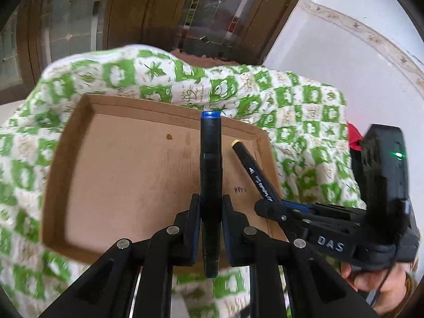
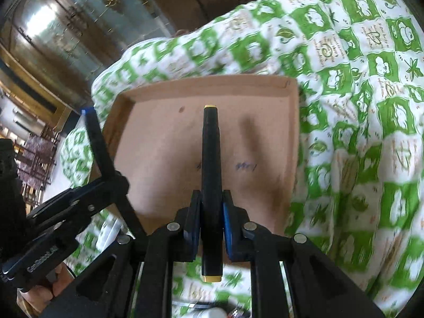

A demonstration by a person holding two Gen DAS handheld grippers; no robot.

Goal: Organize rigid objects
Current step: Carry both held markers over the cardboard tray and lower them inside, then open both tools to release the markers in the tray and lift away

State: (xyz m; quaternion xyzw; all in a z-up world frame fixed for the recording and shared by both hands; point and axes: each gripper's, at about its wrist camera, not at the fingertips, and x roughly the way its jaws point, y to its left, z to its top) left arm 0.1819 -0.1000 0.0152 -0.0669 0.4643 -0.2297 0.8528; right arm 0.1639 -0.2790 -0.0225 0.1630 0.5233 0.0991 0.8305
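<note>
Left wrist view: left tongs [image 1: 210, 212] pinching a black marker with blue end caps [image 1: 210, 164], barrel clamped between both pads and pointing straight out along the fingers. It hangs over a shallow cardboard tray [image 1: 127, 164], which sits on a green-and-white patterned cloth [image 1: 304, 111]. Right tongs [image 1: 267, 205] come in from the right edge, pinching a black marker with yellow end caps [image 1: 251, 169], tip over the tray's right side. A hand [image 1: 371, 278] grips that tool's handle.

Right wrist view: same yellow-capped marker [image 2: 211, 164] clamped between the right tongs [image 2: 211, 212], over the tray [image 2: 164, 159]. Left tongs [image 2: 116, 182] at the left with the blue-capped marker [image 2: 98, 143] angled up. Tray floor bare apart from pen scribbles and stains. Neither marker touches the tray floor as far as I can tell.
</note>
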